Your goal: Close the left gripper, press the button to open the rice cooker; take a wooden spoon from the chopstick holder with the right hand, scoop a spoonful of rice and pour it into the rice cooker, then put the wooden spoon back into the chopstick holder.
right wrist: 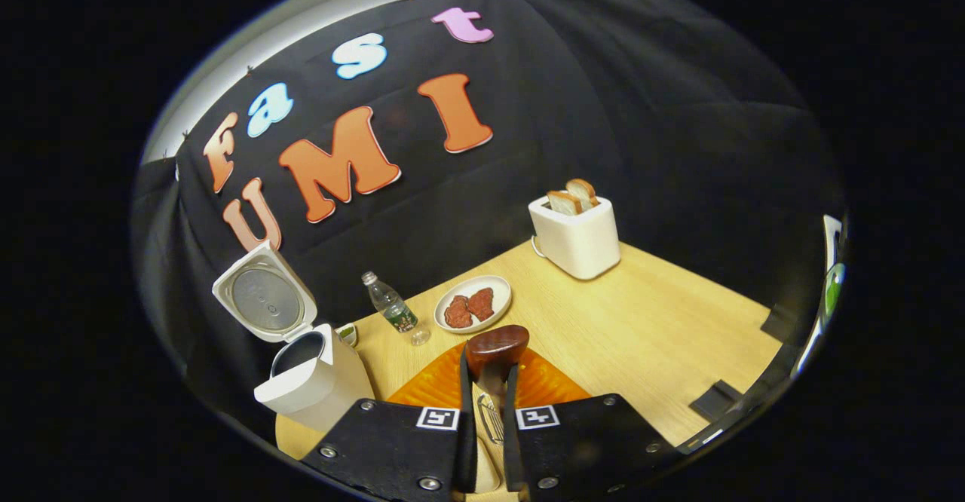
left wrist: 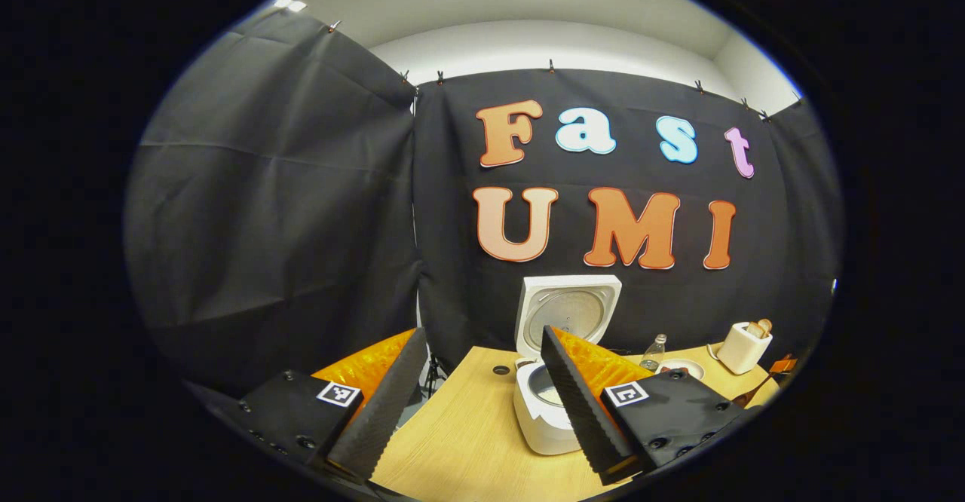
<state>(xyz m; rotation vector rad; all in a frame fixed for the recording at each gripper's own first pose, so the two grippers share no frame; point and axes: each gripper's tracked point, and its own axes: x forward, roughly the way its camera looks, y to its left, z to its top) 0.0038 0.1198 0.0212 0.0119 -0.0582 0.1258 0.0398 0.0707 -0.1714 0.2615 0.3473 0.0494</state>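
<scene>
Rice cooker point(right wrist: 309, 366) lid is already up, so the button step looks done. Right tool point(right wrist: 488, 404) has the wooden spoon point(right wrist: 495, 351) in its grip, bowl sticking out at 12 o'clock past the fingertips, handle running back between the two fingers. So the step in hand is prob either carrying the spoon off for rice or carrying it to the pot; can't tell if there's rice in the bowl, it shows only as a dark rounded back from here.

In the right gripper view the cooker sits at 9 o'clock from the spoon, on the desk point(right wrist: 663, 321). A water bottle point(right wrist: 392, 307) and a plate of meat point(right wrist: 473, 304) are at 11–12 o'clock, a toaster point(right wrist: 577, 234) w/ bread at 1 o'clock. Something wire-like shows low between the fingers, poss the chopstick holder, not sure.

Next move, if loaded: swing toward 9 o'clock, keep the bowl level, tip over the open pot. If empty: find the rice first.

Left tool point(left wrist: 482, 404) is spread wide, holding nothing, touching nothing; the cooker point(left wrist: 546, 404) is at 12 o'clock between its fingers, pot open
</scene>
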